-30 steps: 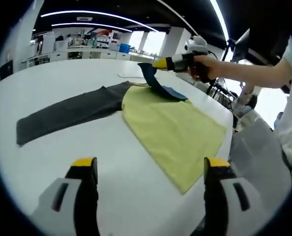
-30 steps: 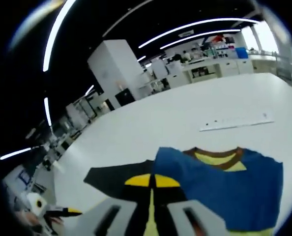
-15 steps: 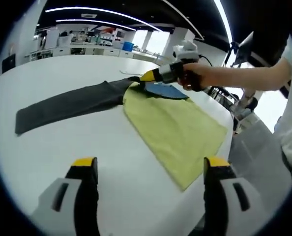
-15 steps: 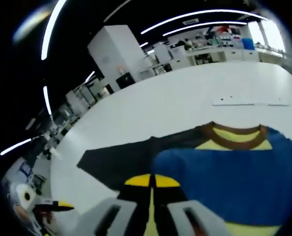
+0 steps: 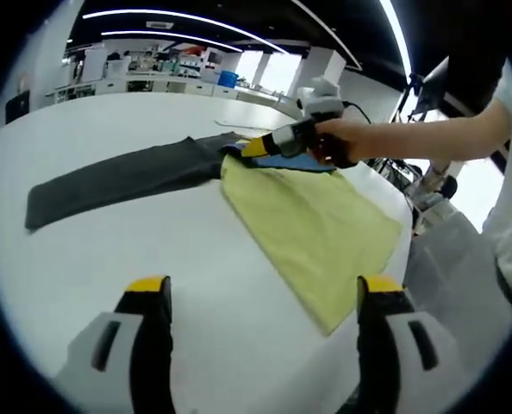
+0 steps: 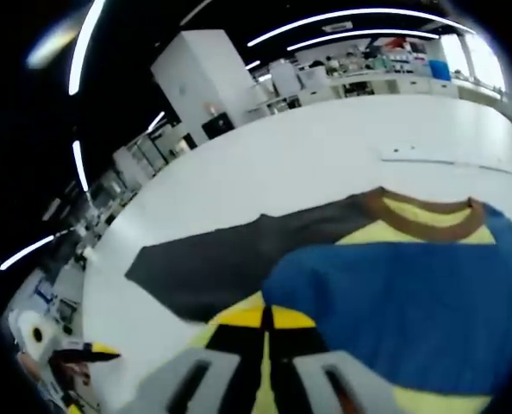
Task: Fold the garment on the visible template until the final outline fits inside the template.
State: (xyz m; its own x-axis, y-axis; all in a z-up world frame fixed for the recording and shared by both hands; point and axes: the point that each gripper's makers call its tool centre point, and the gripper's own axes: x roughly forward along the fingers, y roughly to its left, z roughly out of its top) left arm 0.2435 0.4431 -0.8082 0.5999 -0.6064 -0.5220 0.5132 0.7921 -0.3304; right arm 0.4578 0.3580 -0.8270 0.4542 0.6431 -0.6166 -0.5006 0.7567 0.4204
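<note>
Well clear of table edges, garment (flat).

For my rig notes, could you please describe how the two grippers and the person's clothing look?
The left gripper has pale grey jaws with black inner faces and yellow tips. The right gripper matches it, with yellow tips and a white box on top. The person wears a white short sleeve bearing dark print.

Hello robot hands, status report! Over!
Right claw shut on blue sleeve, low on the shirt. Left claw open, hovering. Dark sleeve unfolded. Nothing in the way.
</note>
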